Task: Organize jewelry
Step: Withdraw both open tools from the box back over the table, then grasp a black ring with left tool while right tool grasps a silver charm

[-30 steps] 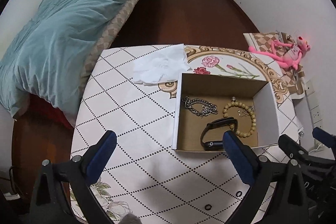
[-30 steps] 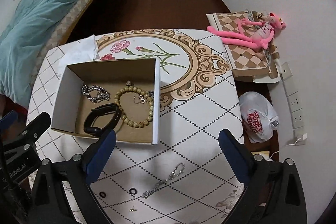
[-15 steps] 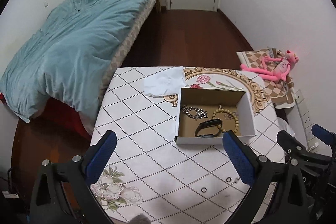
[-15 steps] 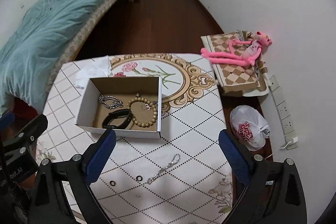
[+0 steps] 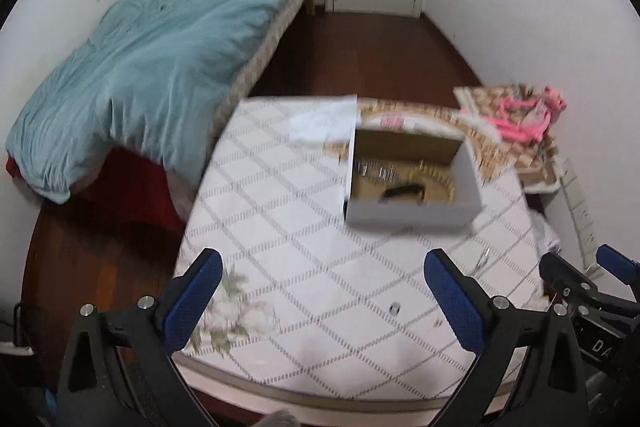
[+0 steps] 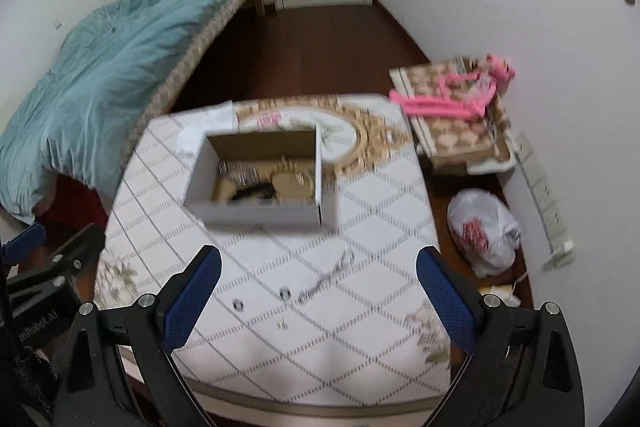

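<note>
left claw: jaws wide apart, empty | right claw: jaws wide apart, empty

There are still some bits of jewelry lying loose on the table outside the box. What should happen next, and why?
Probably lower the open right gripper onto the silver chain: it lies loose on the table, nearest that gripper, while the box already holds other pieces.

matt cardboard box, glossy wood floor.
</note>
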Demonstrator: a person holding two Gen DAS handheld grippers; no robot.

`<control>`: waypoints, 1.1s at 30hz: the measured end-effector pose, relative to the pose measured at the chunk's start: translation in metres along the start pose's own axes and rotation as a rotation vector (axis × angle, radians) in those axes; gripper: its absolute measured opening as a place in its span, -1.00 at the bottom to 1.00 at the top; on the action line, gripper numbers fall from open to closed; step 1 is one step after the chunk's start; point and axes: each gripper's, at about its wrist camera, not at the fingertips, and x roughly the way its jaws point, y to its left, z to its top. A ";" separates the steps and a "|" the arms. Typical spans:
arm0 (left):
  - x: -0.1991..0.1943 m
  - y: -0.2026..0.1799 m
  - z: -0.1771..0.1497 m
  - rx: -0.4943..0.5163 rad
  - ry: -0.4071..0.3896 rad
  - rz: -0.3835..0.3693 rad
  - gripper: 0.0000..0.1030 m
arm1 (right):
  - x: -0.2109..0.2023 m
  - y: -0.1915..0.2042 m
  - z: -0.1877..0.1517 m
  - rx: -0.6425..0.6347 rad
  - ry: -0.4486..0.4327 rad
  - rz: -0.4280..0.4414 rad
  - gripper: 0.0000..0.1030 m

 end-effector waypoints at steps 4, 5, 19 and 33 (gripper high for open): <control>0.035 -0.011 -0.033 0.031 0.084 0.009 0.99 | 0.033 -0.015 -0.033 0.026 0.093 -0.002 0.93; 0.044 -0.014 -0.040 0.041 0.101 0.007 0.99 | 0.042 -0.020 -0.041 0.036 0.115 -0.010 0.93; 0.115 -0.070 -0.077 0.122 0.224 -0.107 0.51 | 0.123 -0.062 -0.101 0.150 0.271 -0.016 0.11; 0.132 -0.075 -0.072 0.140 0.215 -0.136 -0.82 | 0.131 -0.057 -0.093 0.169 0.275 0.046 0.11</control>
